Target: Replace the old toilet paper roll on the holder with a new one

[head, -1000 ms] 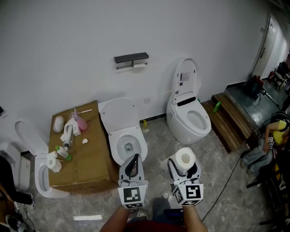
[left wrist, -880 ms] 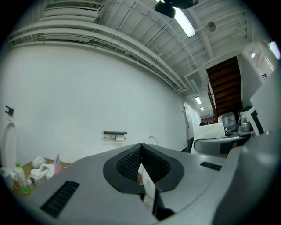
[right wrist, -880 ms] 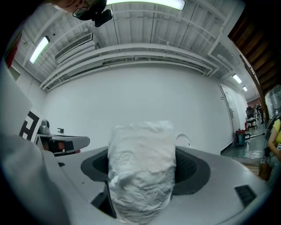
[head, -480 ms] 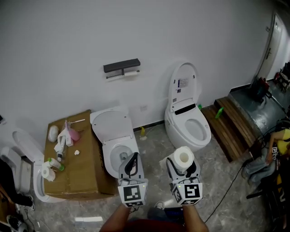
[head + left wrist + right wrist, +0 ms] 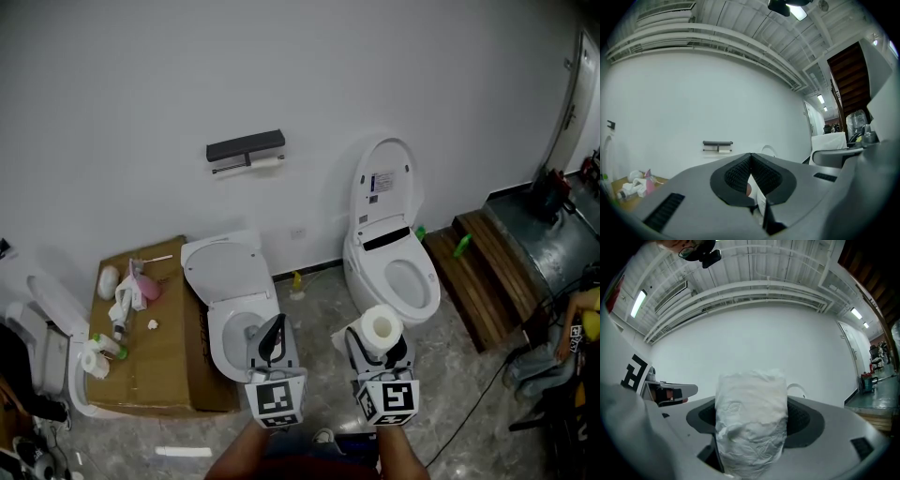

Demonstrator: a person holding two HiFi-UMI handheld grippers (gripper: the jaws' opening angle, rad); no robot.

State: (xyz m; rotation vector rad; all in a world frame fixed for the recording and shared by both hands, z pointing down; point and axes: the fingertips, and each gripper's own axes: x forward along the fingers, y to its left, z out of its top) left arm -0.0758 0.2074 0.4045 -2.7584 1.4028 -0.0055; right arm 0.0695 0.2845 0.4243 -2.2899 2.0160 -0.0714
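Note:
A dark paper holder [image 5: 246,146] hangs on the white wall, with a thin, nearly used-up roll [image 5: 265,162] on its bar; it also shows small in the left gripper view as the holder [image 5: 717,143]. My right gripper [image 5: 378,337] is shut on a full white toilet paper roll [image 5: 381,328], which stands upright between the jaws as the roll [image 5: 751,418]. My left gripper [image 5: 272,337] is shut with nothing in it, the black pads [image 5: 740,173] pressed together. Both grippers point level toward the wall, well short of the holder.
A white toilet [image 5: 234,309] with its lid up stands below the holder; a second toilet [image 5: 389,253] is to the right. A cardboard box [image 5: 141,366] at left carries bottles and small rolls. Wooden steps [image 5: 473,272] lie far right; a cable crosses the marble floor.
Both grippers have travelled level across the room with the new roll still gripped; the holder and toilets have shifted left and down in the head view. The jaws have not moved.

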